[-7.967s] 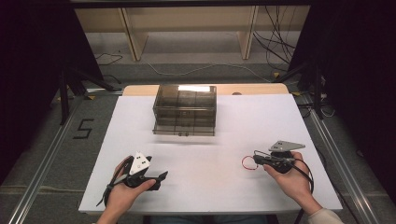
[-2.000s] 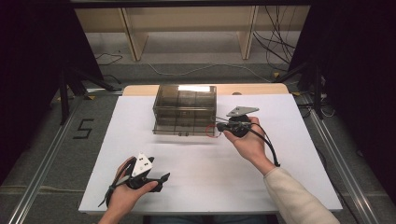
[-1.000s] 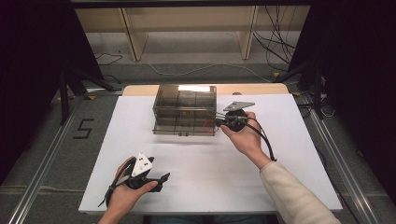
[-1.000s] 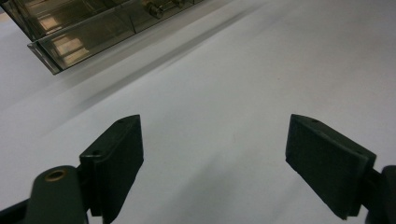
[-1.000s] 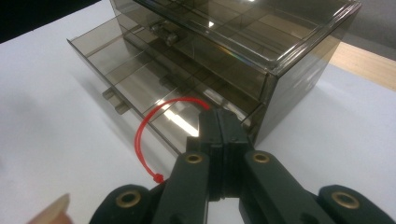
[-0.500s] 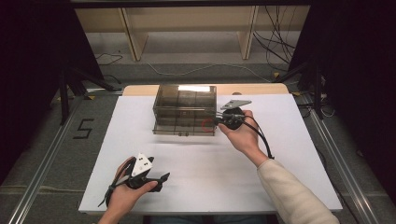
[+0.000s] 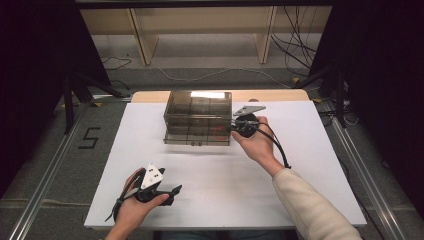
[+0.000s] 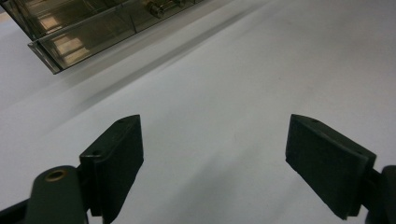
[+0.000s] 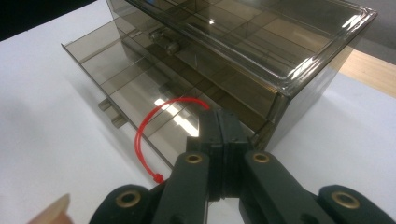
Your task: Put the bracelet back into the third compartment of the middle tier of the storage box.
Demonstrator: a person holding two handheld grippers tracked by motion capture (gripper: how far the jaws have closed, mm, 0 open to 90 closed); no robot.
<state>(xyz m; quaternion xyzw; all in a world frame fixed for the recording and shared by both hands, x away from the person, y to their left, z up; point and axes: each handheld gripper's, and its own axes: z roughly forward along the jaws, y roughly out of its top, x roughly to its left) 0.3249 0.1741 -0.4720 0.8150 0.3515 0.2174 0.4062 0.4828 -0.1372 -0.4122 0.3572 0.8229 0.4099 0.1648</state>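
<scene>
Right gripper [image 9: 220,122] pinching red loop [image 9: 144,128] over open bottom drawer [image 9: 135,93] of smoked organizer [image 7: 199,116], ready to drop. Left gripper [image 8: 212,154] spread, parked on table [image 7: 300,165].

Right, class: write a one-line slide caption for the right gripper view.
Right gripper, shut on a red loop, holds it over the smoky drawer box's open bottom drawer.

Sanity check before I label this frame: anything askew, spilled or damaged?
Nothing spilled or damaged. The smoked-plastic drawer box has its bottom drawer pulled out, deliberate by the look of it. The right hand-held gripper holds a red loop over it; the left hand-held gripper sits open.
</scene>
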